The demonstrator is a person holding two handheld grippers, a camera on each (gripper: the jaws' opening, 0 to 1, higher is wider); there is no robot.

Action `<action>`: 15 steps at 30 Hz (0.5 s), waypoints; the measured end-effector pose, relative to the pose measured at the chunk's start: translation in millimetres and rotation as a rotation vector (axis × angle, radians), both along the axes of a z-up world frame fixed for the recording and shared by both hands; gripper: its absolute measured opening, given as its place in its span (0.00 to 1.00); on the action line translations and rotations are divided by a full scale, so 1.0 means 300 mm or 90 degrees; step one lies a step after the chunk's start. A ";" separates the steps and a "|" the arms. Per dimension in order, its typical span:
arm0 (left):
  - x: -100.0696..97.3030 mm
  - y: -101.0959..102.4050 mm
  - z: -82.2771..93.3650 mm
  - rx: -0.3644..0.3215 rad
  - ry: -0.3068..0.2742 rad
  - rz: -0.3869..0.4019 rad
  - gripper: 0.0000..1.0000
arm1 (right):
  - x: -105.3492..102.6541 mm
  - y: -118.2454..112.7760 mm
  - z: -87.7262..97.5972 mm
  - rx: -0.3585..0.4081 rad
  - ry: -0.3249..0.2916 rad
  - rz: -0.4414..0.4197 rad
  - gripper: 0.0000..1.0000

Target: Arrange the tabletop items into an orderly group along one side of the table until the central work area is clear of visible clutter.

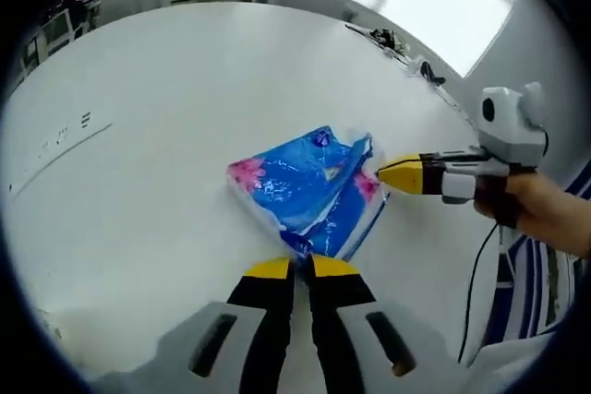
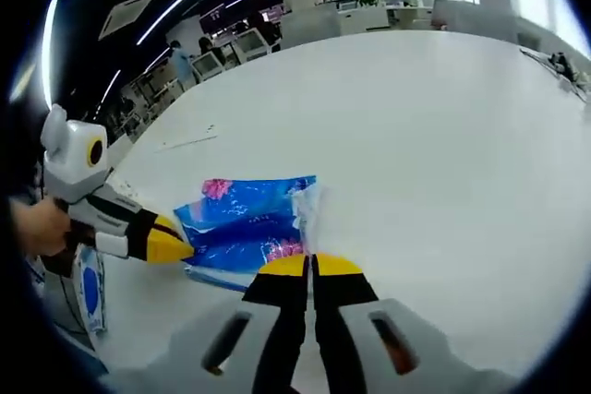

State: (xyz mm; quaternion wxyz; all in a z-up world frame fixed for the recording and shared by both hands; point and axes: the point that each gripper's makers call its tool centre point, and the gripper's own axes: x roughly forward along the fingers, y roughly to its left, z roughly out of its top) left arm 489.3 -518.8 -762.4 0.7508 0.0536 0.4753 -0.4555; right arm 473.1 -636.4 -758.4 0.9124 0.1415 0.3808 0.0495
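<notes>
Both my grippers, left [image 1: 302, 268] and right [image 2: 310, 267], have fingers pinched together on the blue packet [image 1: 309, 189]; it sits near the worktop [image 1: 166, 89] edge by me; middle looks bare, nearly done.

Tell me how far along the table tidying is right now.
Done: most of the white table already looks bare. In hand: the blue plastic packet lies flat on it, with the left gripper closed at one edge and the right gripper closed at another, apparently pinching it. Left: moving the packet to one side; it still sits well in from the table's edge.
</notes>
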 end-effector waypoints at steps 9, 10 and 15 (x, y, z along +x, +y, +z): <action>0.000 0.004 -0.007 -0.009 0.013 0.012 0.03 | -0.003 0.007 -0.005 0.003 0.005 0.001 0.00; -0.001 0.004 -0.005 -0.007 0.009 0.010 0.03 | -0.003 0.008 -0.007 0.002 0.006 0.003 0.00; -0.004 0.002 0.010 -0.013 0.001 0.008 0.09 | -0.001 0.004 -0.006 0.001 0.007 -0.009 0.01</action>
